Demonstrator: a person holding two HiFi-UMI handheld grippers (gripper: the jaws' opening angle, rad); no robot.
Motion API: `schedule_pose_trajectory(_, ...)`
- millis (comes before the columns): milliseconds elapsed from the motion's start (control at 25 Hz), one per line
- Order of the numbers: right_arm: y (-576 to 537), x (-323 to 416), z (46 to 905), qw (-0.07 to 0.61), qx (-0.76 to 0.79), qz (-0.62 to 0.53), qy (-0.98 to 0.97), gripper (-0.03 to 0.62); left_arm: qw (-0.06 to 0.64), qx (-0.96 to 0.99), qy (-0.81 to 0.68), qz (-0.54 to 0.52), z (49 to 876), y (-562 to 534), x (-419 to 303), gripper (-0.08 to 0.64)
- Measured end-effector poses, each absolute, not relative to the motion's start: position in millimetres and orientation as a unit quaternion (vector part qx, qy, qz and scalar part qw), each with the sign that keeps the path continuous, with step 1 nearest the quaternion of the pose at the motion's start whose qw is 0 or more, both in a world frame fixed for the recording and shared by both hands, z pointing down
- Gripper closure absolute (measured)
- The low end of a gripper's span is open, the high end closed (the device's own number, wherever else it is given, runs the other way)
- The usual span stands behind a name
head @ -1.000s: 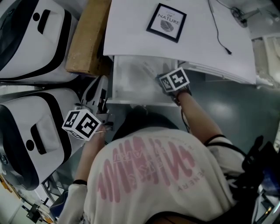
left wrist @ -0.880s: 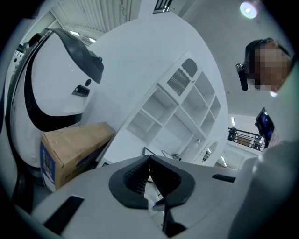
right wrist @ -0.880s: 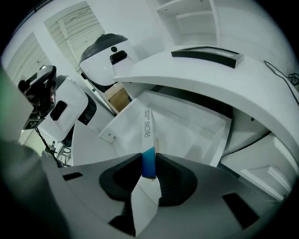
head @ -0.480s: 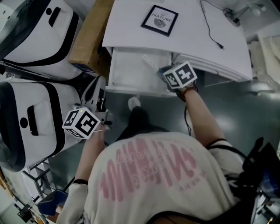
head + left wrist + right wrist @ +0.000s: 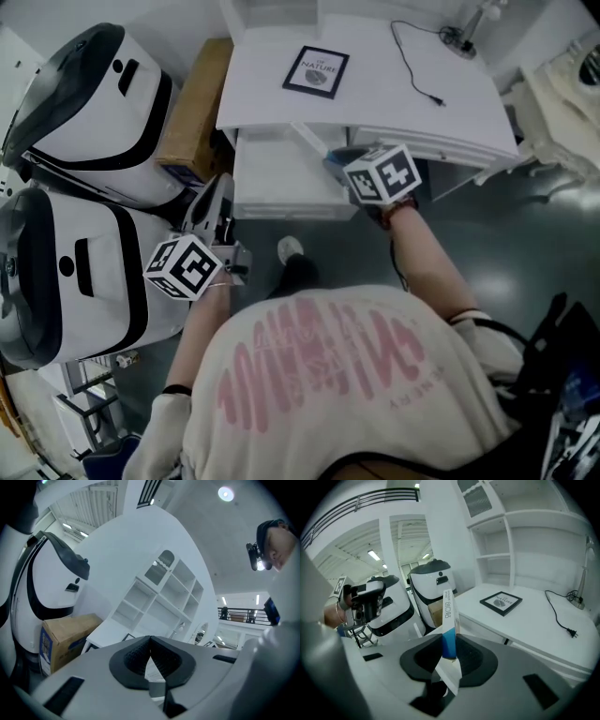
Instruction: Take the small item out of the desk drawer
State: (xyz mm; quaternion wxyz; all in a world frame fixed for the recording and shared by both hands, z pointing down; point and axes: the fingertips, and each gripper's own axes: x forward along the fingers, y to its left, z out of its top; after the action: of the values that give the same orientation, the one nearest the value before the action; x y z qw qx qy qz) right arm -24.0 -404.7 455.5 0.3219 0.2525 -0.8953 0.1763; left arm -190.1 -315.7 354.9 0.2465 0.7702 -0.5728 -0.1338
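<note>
The right tongs (image 5: pixel 449 644) pinch a thin blue and white box (image 5: pixel 448 616) tight so it won't drop, up out of the open drawer (image 5: pixel 281 183). The left tongs (image 5: pixel 150 644) are closed, empty and kept aside.

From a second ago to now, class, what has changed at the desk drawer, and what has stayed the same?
The right gripper has lifted up out of the drawer, shut on a slim white-and-blue box. The drawer stays open, the framed picture stays on the desk, and the left gripper, shut and empty, stays out to the drawer's left.
</note>
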Motion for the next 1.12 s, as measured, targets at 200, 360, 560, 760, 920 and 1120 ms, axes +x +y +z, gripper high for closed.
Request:
schedule_pose_trajectory(200, -388, -12, 414, 0.267, 0.27, 0.177, -0.908, 0.491, 0.237, 0.777, -0.566, -0.139, 342, -301, -172, 0.531)
schedule_pose_trajectory(360, -373, -2, 389, 0.228, 0.279, 0.17, -0.917, 0.491, 0.231, 0.782, -0.56, -0.143, 337, -289, -158, 0.531)
schedule_pose_trajectory(560, -351, 7, 358, 0.164, 0.29, 0.155, -0.93, 0.491, 0.223, 0.786, -0.557, -0.148, 329, -269, -145, 0.531)
schedule_pose_trajectory(760, -334, 22, 340, 0.12, 0.31, 0.143, -0.932, 0.491, 0.218, 0.787, -0.557, -0.147, 326, -248, -133, 0.531)
schedule_pose_trajectory(920, -320, 35, 334, 0.096, 0.316, 0.148, -0.932, 0.491, 0.219, 0.787, -0.559, -0.144, 328, -230, -125, 0.531)
schedule_pose_trajectory(1120, -300, 45, 330, 0.077, 0.313, 0.152, -0.934, 0.491, 0.223, 0.782, -0.564, -0.142, 330, -211, -123, 0.531)
